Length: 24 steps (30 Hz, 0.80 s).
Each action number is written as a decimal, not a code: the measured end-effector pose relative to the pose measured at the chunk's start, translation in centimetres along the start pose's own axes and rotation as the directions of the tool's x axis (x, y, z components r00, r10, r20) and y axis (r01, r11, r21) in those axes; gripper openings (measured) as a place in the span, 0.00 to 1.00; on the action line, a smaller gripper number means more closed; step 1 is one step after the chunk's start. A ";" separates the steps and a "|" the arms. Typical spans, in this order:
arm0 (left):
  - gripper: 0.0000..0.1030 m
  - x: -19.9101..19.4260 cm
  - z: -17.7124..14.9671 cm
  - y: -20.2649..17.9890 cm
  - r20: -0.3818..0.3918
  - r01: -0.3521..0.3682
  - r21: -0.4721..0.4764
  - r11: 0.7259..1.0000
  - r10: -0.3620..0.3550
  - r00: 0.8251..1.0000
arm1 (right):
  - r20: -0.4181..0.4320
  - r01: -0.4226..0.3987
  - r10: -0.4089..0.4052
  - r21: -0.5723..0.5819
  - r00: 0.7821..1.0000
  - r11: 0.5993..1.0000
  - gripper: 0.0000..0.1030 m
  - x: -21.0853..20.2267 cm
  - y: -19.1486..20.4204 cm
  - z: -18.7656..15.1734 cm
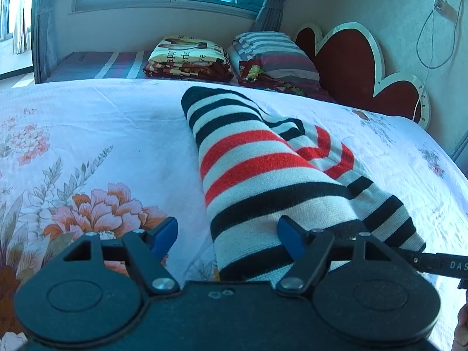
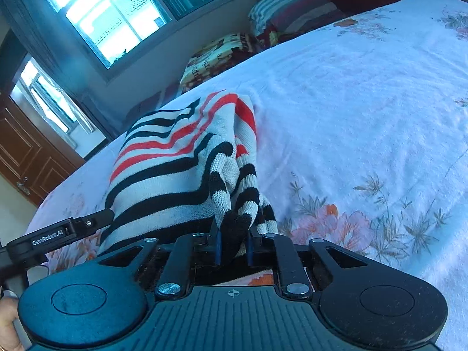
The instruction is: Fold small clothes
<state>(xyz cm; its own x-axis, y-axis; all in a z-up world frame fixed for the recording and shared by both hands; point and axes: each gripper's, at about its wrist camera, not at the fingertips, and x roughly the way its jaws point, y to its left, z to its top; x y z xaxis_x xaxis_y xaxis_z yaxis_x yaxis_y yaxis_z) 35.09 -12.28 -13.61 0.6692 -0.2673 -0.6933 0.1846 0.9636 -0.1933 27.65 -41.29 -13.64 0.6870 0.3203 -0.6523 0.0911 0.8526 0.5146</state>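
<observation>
A knitted sweater [image 1: 257,172] with black, white and red stripes lies folded lengthwise on the flowered bedsheet [image 1: 96,134]. My left gripper [image 1: 228,235] stands open over its near end: the right blue pad rests on the knit, the left pad hangs over the bare sheet. In the right wrist view the same sweater [image 2: 175,161] bunches up in front of my right gripper [image 2: 233,245], which is shut on a black-and-white striped edge of it. The left gripper's black finger [image 2: 87,222] pokes in from the left beside the sweater.
Folded printed blankets [image 1: 187,58] and a striped pillow [image 1: 278,55] sit at the head of the bed before a red heart-shaped headboard [image 1: 351,58]. A white cable [image 1: 430,44] hangs on the wall. A brown door [image 2: 26,152] and windows lie beyond the bed.
</observation>
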 end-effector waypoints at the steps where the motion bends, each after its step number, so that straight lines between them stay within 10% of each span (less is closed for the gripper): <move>1: 0.73 -0.1 0.0 0.1 -0.008 0.005 -0.002 1.000 -0.005 1.000 | 0.002 -0.013 0.013 0.008 1.000 1.000 0.09 -0.3 -0.1 -0.2; 7: 0.73 0.2 -0.6 0.3 -0.020 0.016 0.031 0.999 -0.015 1.000 | -0.038 -0.006 0.008 0.030 0.999 1.000 0.10 0.2 -1.1 -0.7; 12: 0.70 0.0 0.2 0.4 -0.026 0.028 0.037 0.999 -0.027 0.999 | 0.007 -0.063 0.063 0.064 0.998 0.996 0.58 -0.6 -0.9 1.3; 16: 0.70 -0.7 0.8 0.4 -0.001 0.029 0.037 0.999 -0.029 1.000 | 0.029 -0.087 0.084 0.131 0.996 0.988 0.53 -0.1 -1.5 2.6; 18: 0.70 -0.6 1.3 0.6 0.005 0.028 0.019 0.999 -0.028 1.000 | 0.013 -0.037 0.036 0.138 0.999 0.990 0.13 0.5 -1.7 2.7; 24: 0.70 0.4 2.9 1.7 0.001 0.019 -0.029 0.999 -0.019 1.000 | 0.003 -0.063 0.064 0.235 0.998 0.970 0.12 -0.4 -2.8 0.9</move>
<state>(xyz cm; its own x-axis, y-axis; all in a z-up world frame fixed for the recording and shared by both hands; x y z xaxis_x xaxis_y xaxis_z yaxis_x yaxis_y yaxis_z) 37.74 -10.73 -12.23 0.6665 -0.2852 -0.6888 0.1760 0.9580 -0.2264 27.76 -44.15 -14.32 0.6938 0.3724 -0.6164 0.2145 0.7102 0.6705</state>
